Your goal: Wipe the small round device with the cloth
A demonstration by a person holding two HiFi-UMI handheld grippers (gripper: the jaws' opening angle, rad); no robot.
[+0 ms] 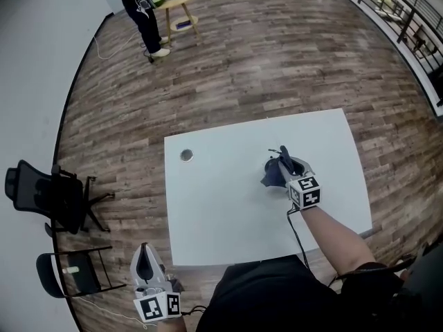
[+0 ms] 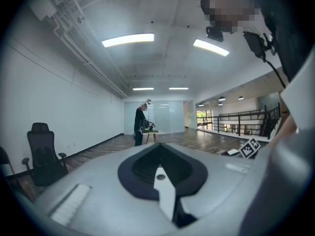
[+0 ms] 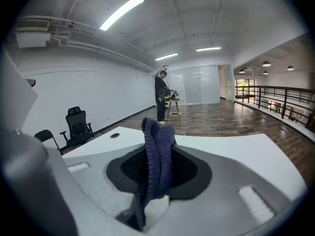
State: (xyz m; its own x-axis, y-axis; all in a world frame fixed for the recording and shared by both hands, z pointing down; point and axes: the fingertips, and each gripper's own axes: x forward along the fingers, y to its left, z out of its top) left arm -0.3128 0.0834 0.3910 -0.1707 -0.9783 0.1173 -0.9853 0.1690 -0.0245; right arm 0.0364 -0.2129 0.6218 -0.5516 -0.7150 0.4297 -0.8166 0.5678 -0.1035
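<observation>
Head view: the device (image 1: 186, 155) sits near the table's (image 1: 228, 234) far-left corner, bare top all round it; the right gripper (image 1: 281, 160) is over the table's middle-right, well apart from the device; the left gripper (image 1: 144, 254) is off the near-left edge.
Left gripper view: jaws together, nothing between.
Right gripper view: jaws clamped on the cloth (image 3: 158, 151); open tabletop ahead.

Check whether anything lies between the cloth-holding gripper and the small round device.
Nothing visible does. Only bare table separates the right gripper, shut on the cloth, from the small round device to its left in the head view.
</observation>
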